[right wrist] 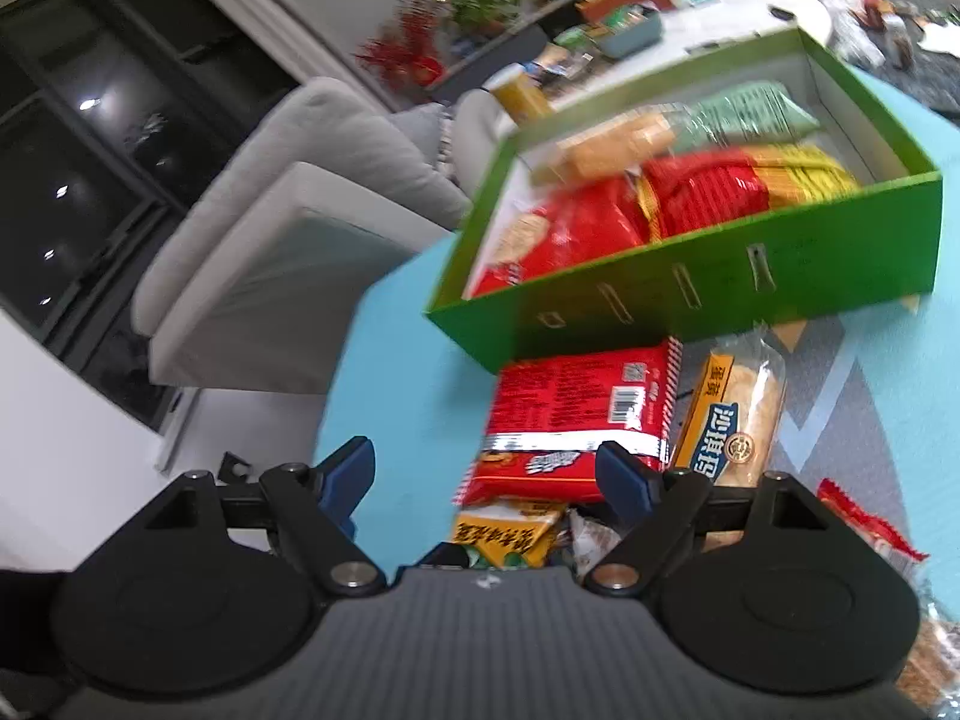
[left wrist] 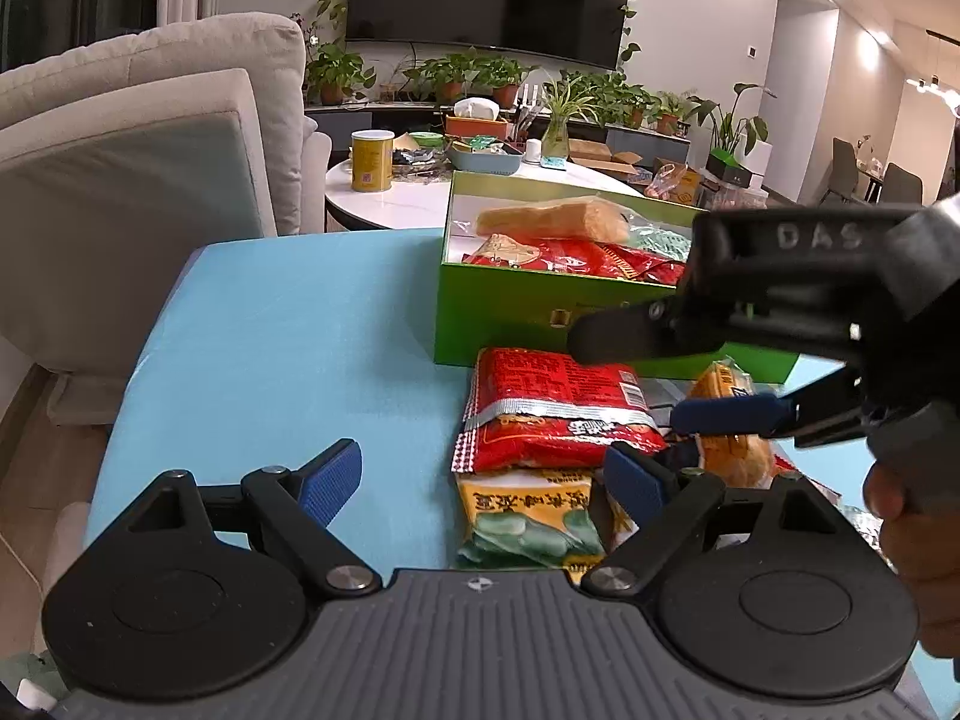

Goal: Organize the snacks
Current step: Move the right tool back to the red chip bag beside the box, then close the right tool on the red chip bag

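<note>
A green box point(left wrist: 510, 324) stands open on the blue tabletop and holds red, yellow and pale green packets and a bread pack. In front of it lie a red snack packet point(left wrist: 540, 408), a yellow-green packet point(left wrist: 534, 516) and a wrapped bread roll point(left wrist: 732, 456). My left gripper point(left wrist: 483, 480) is open, low over the table, its right finger beside the yellow-green packet. My right gripper point(left wrist: 666, 375) comes in from the right, open, over the red packet and the bread. In the right wrist view my right gripper point(right wrist: 486, 474) hangs open above the near end of the red packet point(right wrist: 576, 414); the bread roll point(right wrist: 741, 414) lies to its right before the green box point(right wrist: 720, 288).
A grey sofa point(left wrist: 150, 180) stands left of the blue table point(left wrist: 288, 330). Behind is a round white table point(left wrist: 408, 204) with a yellow can point(left wrist: 372, 159), a tray and plants. Another red packet point(right wrist: 870, 525) lies at the right. A hand point(left wrist: 918, 540) holds the right gripper.
</note>
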